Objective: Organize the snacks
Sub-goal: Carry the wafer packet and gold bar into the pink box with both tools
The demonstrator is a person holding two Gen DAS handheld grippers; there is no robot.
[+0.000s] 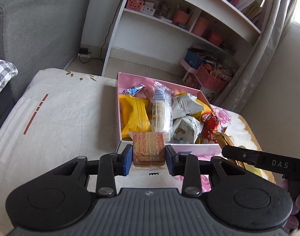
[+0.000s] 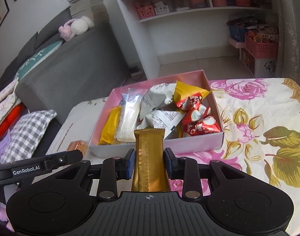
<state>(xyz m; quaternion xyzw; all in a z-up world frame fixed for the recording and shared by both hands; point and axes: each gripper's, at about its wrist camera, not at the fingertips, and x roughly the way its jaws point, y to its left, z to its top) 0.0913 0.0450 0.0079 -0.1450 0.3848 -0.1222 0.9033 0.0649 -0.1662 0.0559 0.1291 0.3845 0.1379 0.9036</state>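
Note:
A pink box (image 1: 195,149) (image 2: 199,144) on the cloth-covered table holds several snack packets: yellow, white, red and a clear sleeve of biscuits (image 1: 159,114). My left gripper (image 1: 149,158) is shut on a clear-wrapped stack of brown wafers (image 1: 148,147), held just before the box's near wall. My right gripper (image 2: 150,162) is shut on a long gold-wrapped bar (image 2: 150,157), also in front of the box. The wafer stack (image 2: 78,145) and the left gripper's finger (image 2: 57,160) show at the left of the right wrist view; the gold bar (image 1: 227,143) and right finger (image 1: 258,159) show at the right of the left wrist view.
A grey sofa (image 2: 71,63) with cushions and folded cloths stands to the left. A white shelf unit (image 2: 169,29) with pink baskets stands behind the table, and a pink basket (image 2: 262,47) on boxes by the curtain. Floral cloth (image 2: 258,118) covers the table's right part.

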